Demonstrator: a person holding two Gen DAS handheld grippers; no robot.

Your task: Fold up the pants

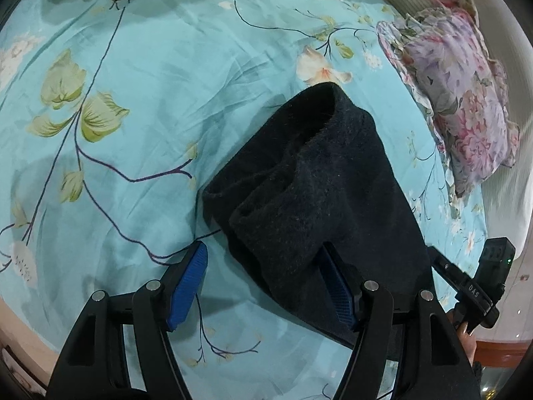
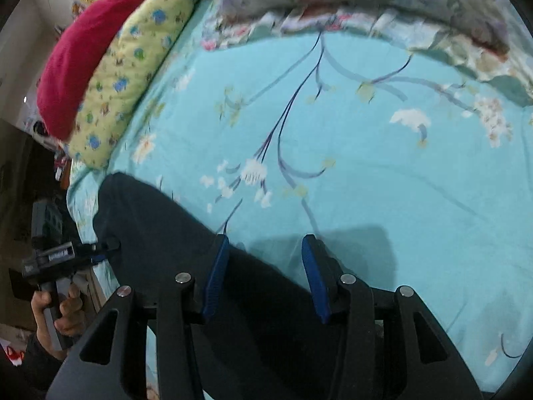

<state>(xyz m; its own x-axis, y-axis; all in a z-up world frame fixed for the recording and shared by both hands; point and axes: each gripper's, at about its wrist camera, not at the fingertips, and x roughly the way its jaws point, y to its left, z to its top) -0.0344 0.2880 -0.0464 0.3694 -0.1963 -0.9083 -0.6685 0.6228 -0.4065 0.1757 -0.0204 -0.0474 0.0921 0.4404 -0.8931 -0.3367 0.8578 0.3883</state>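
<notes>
The black pants (image 1: pixel 309 186) lie on the bed's turquoise floral sheet (image 1: pixel 150 76), bunched into a thick band whose long axis runs from the near edge of the bed up toward the floral pillow (image 1: pixel 456 100) at the side, with the two leg cuffs gaping at the far end. The left gripper (image 1: pixel 266 283) hovers over the cuff end, pointing steeply down, its jaws spread wide: one blue pad is over bare sheet, the other over the fabric, neither pinching it. The right gripper (image 2: pixel 265 276) stands at the band's other end, jaws partway apart and clamped on nothing, straddling the edge of the cloth. Judging by this, the left hand is nearer the cuffs and would need to close on them to carry that end over. No containers are in sight; a yellow patterned pillow (image 2: pixel 133 66) and a red cushion (image 2: pixel 90 50) lie along the bed's far side
</notes>
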